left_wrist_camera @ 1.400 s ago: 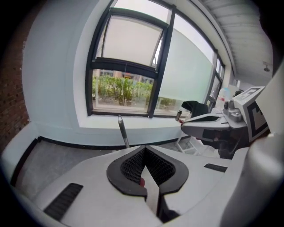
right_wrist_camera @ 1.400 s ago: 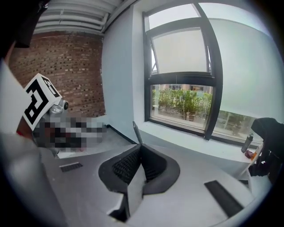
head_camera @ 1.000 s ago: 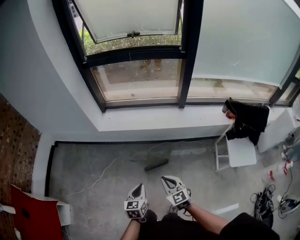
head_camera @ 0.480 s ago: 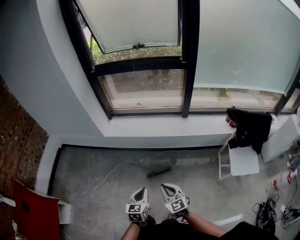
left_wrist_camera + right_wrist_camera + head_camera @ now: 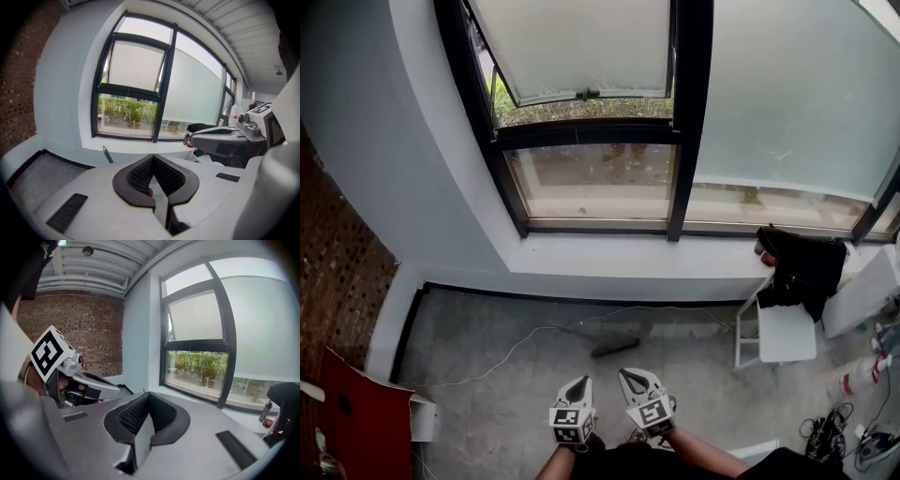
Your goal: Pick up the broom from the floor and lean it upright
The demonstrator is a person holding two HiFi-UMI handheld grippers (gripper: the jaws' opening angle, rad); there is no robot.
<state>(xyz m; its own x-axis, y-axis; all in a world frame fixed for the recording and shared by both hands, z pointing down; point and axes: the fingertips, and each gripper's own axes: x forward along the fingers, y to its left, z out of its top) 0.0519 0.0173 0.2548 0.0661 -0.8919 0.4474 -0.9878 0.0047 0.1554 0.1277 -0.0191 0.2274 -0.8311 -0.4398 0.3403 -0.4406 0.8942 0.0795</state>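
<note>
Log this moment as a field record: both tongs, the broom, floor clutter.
left tongs: shut, empty
right tongs: shut, empty
broom: dark bar on the floor below the sill, apart from both tongs; lying or leaning unclear
cable: white, trailing across the floor
chair: white, at right, black garment draped on it

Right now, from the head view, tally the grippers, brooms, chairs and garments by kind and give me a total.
Grippers: 2, the left gripper and the right gripper
Brooms: 1, the broom, lying down
Chairs: 1, the white chair
Garments: 1, the black garment
Total: 5
</note>
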